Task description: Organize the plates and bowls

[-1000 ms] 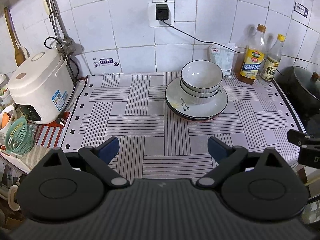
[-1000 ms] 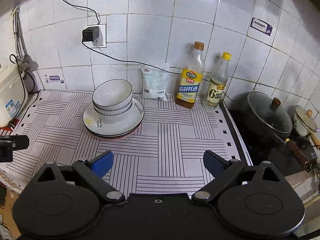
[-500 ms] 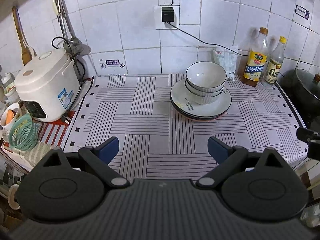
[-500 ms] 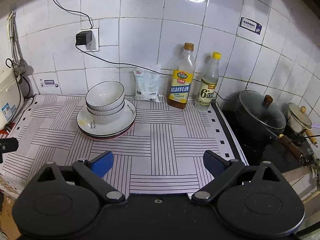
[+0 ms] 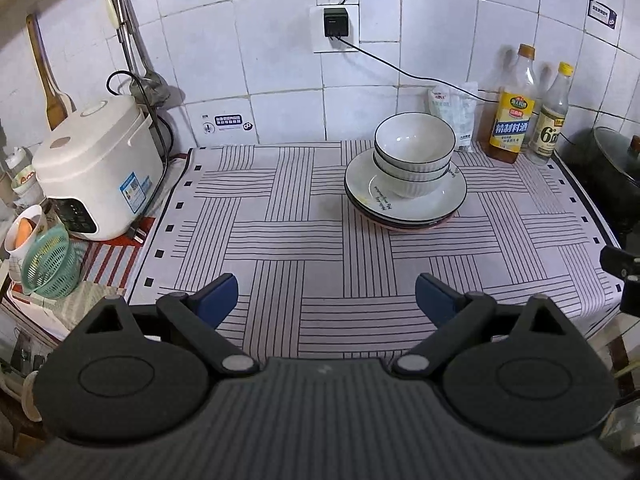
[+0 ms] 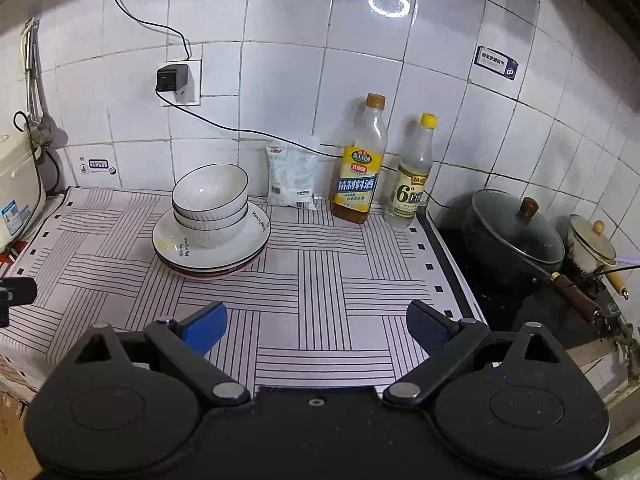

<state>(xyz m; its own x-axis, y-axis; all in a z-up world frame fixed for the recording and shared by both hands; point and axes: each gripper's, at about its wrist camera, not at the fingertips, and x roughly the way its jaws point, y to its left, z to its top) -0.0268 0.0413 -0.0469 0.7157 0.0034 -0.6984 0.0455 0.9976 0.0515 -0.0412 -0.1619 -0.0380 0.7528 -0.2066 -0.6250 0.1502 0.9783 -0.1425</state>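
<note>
1. Bowls (image 5: pixel 414 156) are seen nested on stacked plates (image 5: pixel 406 204), far right on the cloth; the left gripper (image 5: pixel 326 294) is held spread, empty.
2. Bowls (image 6: pixel 210 204) are seen far left; the right gripper (image 6: pixel 316 322) is spread, empty. The top bowl's rim is best pinched squarely and lifted straight.

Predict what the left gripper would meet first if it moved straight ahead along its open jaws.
Probably the striped mat on the counter, since the left gripper looks down at it; the stack of bowls sits right of that line. Depth is unclear.

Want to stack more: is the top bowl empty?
Empty. The top bowl sits upright, its white inside bare in both views.
</note>
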